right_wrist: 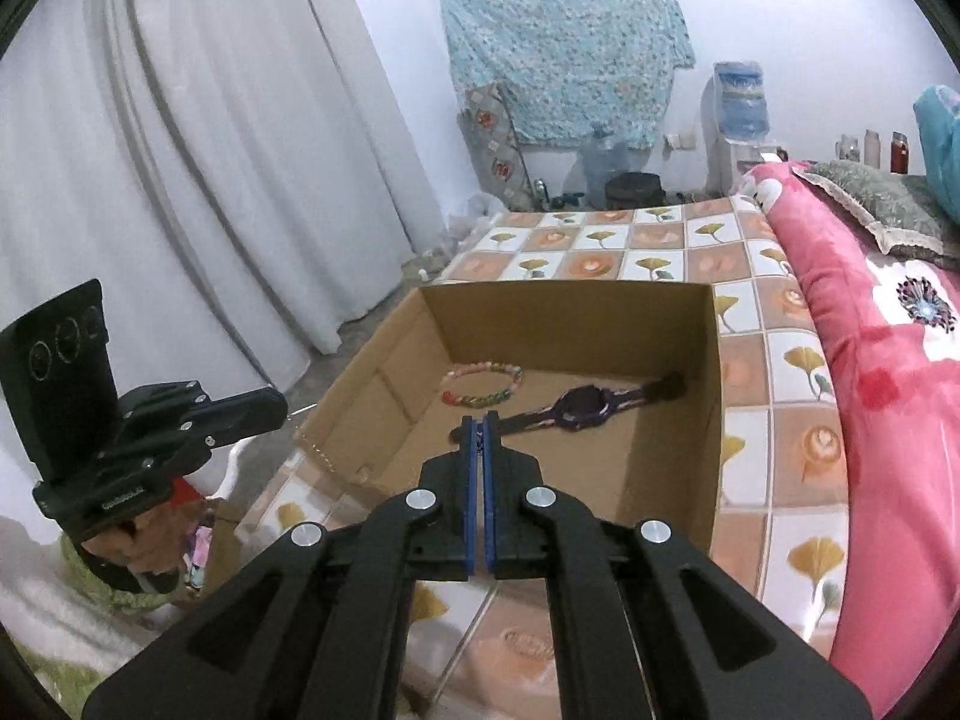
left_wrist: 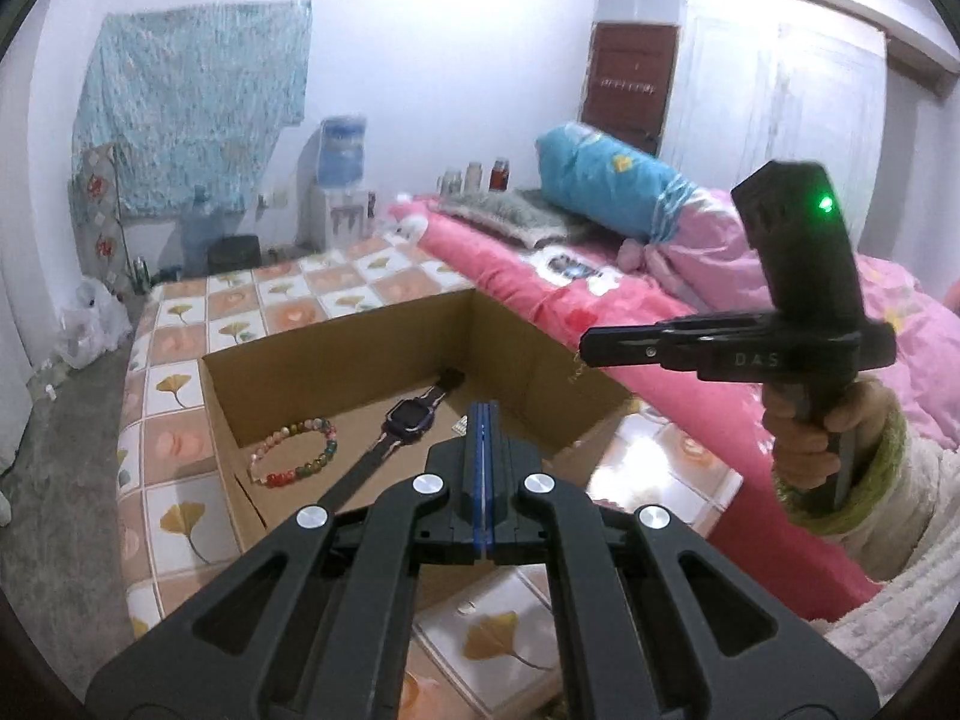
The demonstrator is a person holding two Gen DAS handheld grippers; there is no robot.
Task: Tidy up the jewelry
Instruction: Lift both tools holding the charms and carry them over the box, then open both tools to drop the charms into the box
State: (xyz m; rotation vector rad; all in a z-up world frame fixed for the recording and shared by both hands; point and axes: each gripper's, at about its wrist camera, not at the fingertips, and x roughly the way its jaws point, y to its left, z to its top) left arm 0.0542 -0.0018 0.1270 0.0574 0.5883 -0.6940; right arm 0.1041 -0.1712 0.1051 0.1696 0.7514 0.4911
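Cardboard makes the open box (right_wrist: 660,468) that holds the task's things: a beaded bracelet (right_wrist: 485,387) lies on its floor toward ten o'clock in the right wrist view, and a dark wristwatch (right_wrist: 585,411) lies stretched out just beside it toward one o'clock, the two apart.

The bracelet looks light and floppy, probably beads on a stretch cord; I would pinch across one bead or hook the loop, since round polished beads may roll out of a flat grip. The watch looks a little heavier, with a stiff case and soft straps (the glass face is the part to spare), so a strap near the case seems the safest hold. A thin chain may hang by the box's near wall, but it is too small to be sure.

Both tools are empty. The left gripper (left_wrist: 483,414) has its blue-lined jaws pressed together with nothing between them, and the right gripper (right_wrist: 480,423) is likewise closed on nothing; both hang above the box.

The box rests on a glossy cloth (right_wrist: 804,444) printed with ginkgo leaves, likely slick. A pink quilt (right_wrist: 900,396) lies at three o'clock, white curtains at nine, a water dispenser (right_wrist: 738,114) by the far wall.
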